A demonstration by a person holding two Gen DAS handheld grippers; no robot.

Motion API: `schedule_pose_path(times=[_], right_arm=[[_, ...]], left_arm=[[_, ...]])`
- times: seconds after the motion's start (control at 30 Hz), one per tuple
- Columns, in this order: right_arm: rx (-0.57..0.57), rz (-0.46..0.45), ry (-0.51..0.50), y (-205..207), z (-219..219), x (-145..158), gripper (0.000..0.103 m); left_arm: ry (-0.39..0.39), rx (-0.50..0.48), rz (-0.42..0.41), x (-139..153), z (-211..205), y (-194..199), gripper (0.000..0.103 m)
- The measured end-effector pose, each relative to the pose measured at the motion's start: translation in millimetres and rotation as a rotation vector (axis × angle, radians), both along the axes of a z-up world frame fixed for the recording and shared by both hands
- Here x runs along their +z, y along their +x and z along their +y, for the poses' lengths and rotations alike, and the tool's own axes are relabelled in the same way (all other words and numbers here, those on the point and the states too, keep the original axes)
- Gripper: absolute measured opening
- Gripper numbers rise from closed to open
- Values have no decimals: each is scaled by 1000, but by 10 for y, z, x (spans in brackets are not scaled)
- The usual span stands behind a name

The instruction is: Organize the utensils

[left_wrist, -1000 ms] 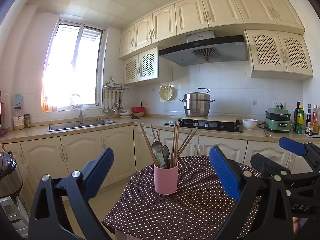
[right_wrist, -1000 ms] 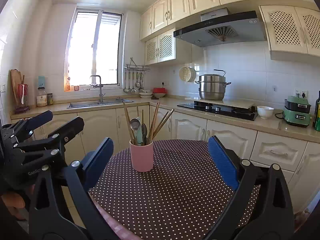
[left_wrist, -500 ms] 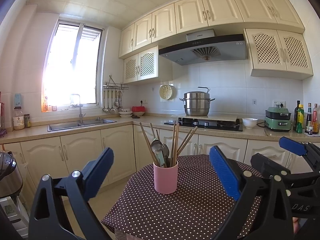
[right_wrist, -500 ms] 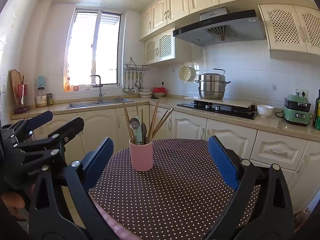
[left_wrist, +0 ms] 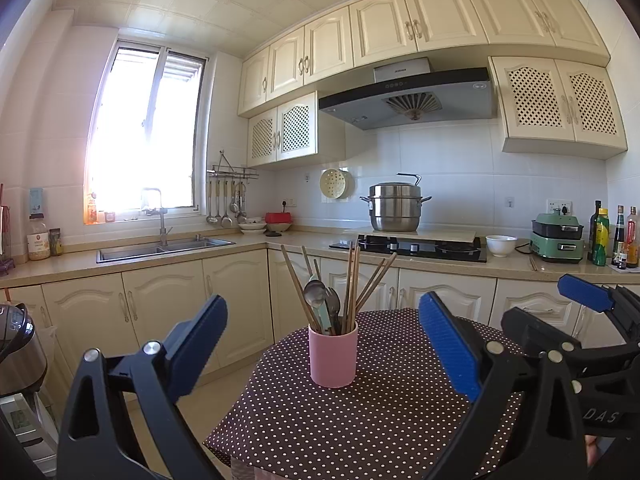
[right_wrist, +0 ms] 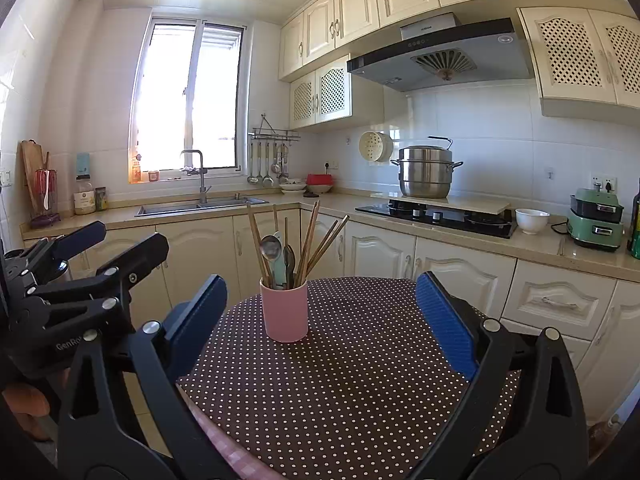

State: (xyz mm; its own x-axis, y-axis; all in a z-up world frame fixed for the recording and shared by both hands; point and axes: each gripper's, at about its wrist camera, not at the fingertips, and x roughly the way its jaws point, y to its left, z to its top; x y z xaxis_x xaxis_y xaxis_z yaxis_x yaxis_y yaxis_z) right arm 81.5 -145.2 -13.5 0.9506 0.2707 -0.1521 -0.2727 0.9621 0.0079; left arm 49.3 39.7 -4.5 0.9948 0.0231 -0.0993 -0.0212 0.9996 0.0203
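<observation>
Nothing shifted since before; both grippers, left (left_wrist: 322, 354) and right (right_wrist: 320, 330), spread wide and empty, cup (right_wrist: 284, 310) of chopsticks (right_wrist: 316, 236) and spoons (right_wrist: 271, 249) at 12 o'clock on table (right_wrist: 360, 380); best approached slowly, pinching one handle high.

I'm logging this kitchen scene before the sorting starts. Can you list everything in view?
cup: 1, pink, on the table, holding the utensils
chopsticks: several, brown, upright in the cup
spoons: at least 2, metal, in the cup
table: 1, brown cloth with white dots, in front
steamer pot: 1, steel, on the stove
stove: 1, black, on the counter
bowl: 1, white, right of the stove
cooker: 1, green, right end of the counter
bottles: several, mixed, far right
sink: 1, steel, below the window
ladles: several, metal, hanging on the wall rack
left gripper: 1, black with blue fingers, open
right gripper: 1, black with blue fingers, open
</observation>
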Motion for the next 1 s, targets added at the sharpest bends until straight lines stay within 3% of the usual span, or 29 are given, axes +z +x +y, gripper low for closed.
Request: schedule_pose_path(times=[1.0], right_arm=[[0,5,2,13,31,-5,94]], left_arm=[[3,6,9,-8,34,17,95]])
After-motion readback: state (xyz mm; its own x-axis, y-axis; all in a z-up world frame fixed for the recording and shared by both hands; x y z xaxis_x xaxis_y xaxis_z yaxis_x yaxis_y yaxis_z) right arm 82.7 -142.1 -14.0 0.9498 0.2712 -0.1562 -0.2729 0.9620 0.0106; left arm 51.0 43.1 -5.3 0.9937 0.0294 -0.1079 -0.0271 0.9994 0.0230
